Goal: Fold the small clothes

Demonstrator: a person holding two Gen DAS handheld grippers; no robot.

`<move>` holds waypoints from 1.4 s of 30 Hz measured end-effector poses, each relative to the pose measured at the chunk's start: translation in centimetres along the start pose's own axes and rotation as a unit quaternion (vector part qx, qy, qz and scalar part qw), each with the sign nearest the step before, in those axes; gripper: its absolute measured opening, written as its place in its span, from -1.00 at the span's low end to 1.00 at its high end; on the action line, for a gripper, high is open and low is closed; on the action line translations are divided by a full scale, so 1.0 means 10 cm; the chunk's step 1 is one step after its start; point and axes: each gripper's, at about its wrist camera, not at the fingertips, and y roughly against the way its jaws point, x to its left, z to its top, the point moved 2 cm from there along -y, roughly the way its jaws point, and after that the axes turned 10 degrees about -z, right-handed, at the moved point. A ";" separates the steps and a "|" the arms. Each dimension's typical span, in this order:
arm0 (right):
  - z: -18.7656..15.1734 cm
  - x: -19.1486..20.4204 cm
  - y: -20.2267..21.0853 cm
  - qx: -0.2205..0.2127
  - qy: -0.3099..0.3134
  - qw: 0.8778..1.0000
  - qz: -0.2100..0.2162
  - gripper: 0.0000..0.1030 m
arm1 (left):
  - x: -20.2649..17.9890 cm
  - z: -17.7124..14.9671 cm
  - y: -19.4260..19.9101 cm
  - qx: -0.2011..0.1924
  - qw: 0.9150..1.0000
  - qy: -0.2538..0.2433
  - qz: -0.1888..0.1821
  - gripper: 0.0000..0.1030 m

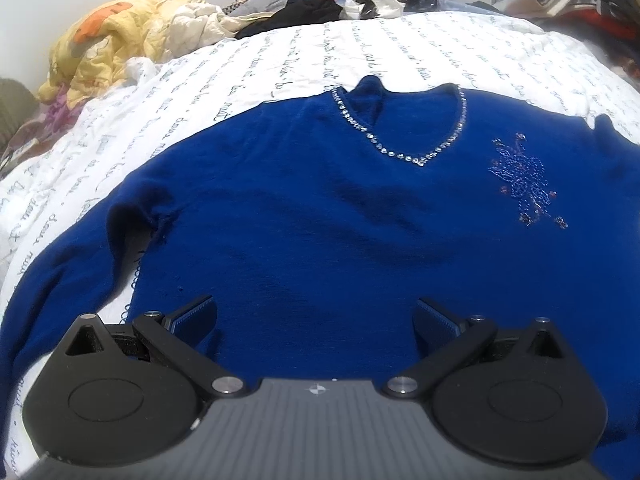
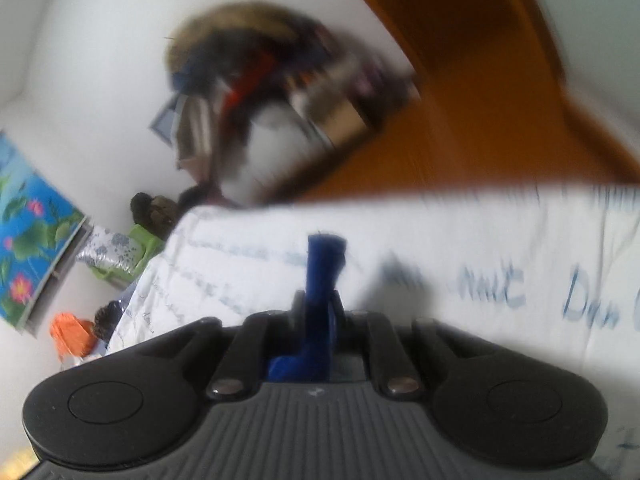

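Blue sweater flat on the bed, one bit of it pinched in your right gripper.

In the left wrist view your left gripper [image 1: 316,316] hangs released, jaws wide apart over the lower body of the sweater [image 1: 320,216], which lies face up on the white sheet [image 1: 280,60] with its beaded neckline [image 1: 400,136] away from you and a sleeve trailing down the left side; a yellow quilt [image 1: 120,40] and heaped clothes [image 1: 296,4] sit beyond. In the right wrist view, blurred and tilted, your right gripper [image 2: 318,300] is clenched on a strip of the sweater [image 2: 322,268] standing up between the fingers, above the sheet [image 2: 460,240].
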 end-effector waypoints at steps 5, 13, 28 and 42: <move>0.26 0.48 0.53 -0.103 0.070 0.992 -0.003 -0.81 | 0.00 -0.01 0.04 -0.005 1.000 0.000 -0.003 1.00; -0.37 1.43 1.07 -0.128 0.232 0.962 0.069 -0.81 | 0.01 -0.01 0.03 -0.006 1.000 0.001 -0.005 1.00; -2.28 2.81 1.75 -0.004 0.379 0.886 0.268 -0.81 | 0.26 -0.05 0.10 -0.018 0.999 0.026 0.008 1.00; -4.00 3.76 2.03 0.101 0.484 0.795 0.352 -0.81 | 0.80 -0.19 0.24 -0.016 0.995 0.089 0.040 1.00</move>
